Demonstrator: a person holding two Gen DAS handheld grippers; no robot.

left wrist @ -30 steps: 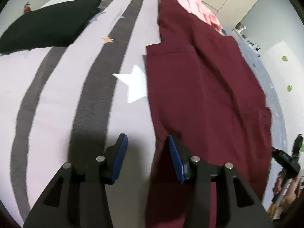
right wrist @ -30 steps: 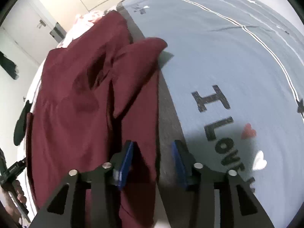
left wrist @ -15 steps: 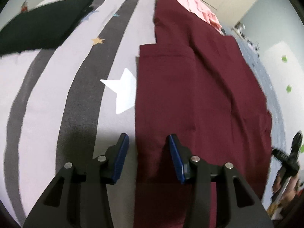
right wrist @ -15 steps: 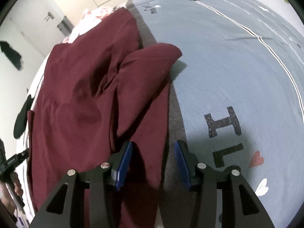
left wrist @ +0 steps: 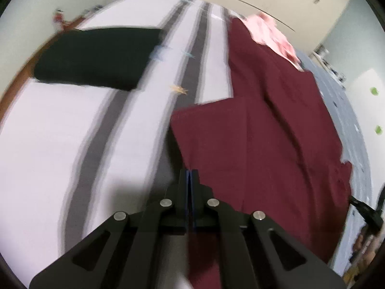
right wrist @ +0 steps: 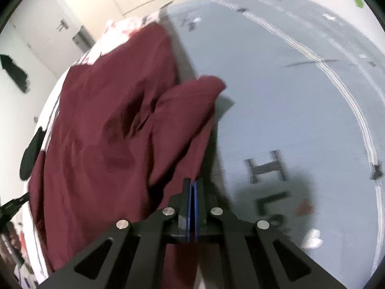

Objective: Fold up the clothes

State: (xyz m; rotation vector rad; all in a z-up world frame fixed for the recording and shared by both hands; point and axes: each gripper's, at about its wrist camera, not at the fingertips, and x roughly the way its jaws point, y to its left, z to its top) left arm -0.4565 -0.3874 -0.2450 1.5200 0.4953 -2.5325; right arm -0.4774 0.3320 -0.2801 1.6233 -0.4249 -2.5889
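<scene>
Left wrist view: the maroon garment (left wrist: pixel 264 139) is seen spread on the bed, its long axis running from the near edge toward the far end, where a narrower part reaches the pink clothing (left wrist: pixel 272 33). A squared flap of the garment juts out to the left at mid-length. The left gripper (left wrist: pixel 190 175) is held low and level over the bedding, pointed along the garment's length, and its blue-padded jaws are pressed together on the garment's near left edge. To the left, the striped bedcover (left wrist: pixel 60 144) is laid bare, and a folded black garment (left wrist: pixel 96 57) is placed far left on it, well apart from the maroon one. At the right edge part of the other tool (left wrist: pixel 365 212) is visible; the picture is blurred.

Right wrist view: the same maroon garment (right wrist: pixel 101 144) is seen lying left of centre, again lengthwise away from the camera, with a rounded lobe of cloth folded over toward the right at mid-length. The right gripper (right wrist: pixel 192 185) is aimed forward along the garment's right border, and its jaws are clamped together on that near right edge. To the right the grey sheet (right wrist: pixel 300 96) with dark printed letters is exposed.
</scene>
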